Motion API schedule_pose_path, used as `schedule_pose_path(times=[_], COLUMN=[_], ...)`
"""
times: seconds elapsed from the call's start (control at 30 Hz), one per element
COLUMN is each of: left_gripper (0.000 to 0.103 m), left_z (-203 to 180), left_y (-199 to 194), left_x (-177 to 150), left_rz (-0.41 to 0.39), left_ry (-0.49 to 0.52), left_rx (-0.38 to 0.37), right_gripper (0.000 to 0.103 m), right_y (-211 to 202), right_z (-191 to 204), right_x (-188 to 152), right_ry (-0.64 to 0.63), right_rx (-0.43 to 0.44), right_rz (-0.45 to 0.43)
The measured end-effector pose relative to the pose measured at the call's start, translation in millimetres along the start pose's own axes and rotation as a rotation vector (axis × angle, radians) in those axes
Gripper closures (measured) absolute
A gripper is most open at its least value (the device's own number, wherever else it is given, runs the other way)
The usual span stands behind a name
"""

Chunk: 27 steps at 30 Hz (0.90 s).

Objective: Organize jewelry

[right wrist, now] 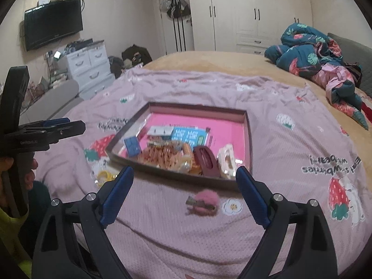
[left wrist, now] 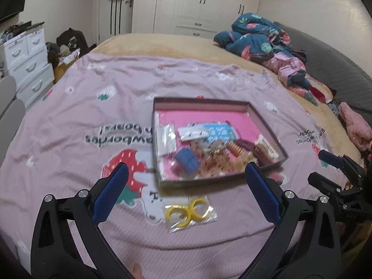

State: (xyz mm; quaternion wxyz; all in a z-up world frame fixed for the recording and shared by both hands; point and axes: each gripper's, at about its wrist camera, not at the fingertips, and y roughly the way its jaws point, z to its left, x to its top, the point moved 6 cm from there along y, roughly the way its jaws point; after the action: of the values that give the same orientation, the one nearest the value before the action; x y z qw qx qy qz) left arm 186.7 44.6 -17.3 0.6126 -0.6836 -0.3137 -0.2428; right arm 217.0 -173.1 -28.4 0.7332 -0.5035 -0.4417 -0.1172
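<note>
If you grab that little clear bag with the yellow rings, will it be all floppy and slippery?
Probably. The clear bag looks like thin crinkly plastic lying flat on the bedspread, so it should flop and weigh little. Its shiny film may slip. The yellow rings inside seem stiff and could slide about.

Both grippers share one build: the left gripper (left wrist: 186, 172) and the right gripper (right wrist: 184, 174) have black plastic arms that curve inward, each finger lined on its inner face with a blue ribbed pad (left wrist: 109, 193). Behind the pads, round silver screws (left wrist: 83, 193) sit on the black hinges. Small white lettering marks the left gripper's side. A yellow-green sleeve (right wrist: 9, 230) shows behind it.
</note>
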Motion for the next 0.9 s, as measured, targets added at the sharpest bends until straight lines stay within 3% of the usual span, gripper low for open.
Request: schedule_pose_path(times=[0.43, 0.7, 0.9], left_gripper=[0.009, 0.009, 0.01], left_z=[6.5, -1.1, -5.0], left_y=[63.4, 87.2, 94.6], left_x=[-67.7, -87.9, -87.1], left_rz=[0.22, 0.277, 0.265], left_ry=[-0.01, -0.021, 0.0], left_rx=[0.018, 0.033, 0.06], right_gripper=[0.014, 0.016, 0.055], right_y=[48.2, 82.6, 99.6], right_z=[-19.6, -41.7, -38.3], right_x=[-44.8, -55.4, -62.9], right_ry=[0.025, 0.136, 0.164], right_rx=[-0.03, 0.026, 0.067], right_rz=[0.148, 0.225, 0.262])
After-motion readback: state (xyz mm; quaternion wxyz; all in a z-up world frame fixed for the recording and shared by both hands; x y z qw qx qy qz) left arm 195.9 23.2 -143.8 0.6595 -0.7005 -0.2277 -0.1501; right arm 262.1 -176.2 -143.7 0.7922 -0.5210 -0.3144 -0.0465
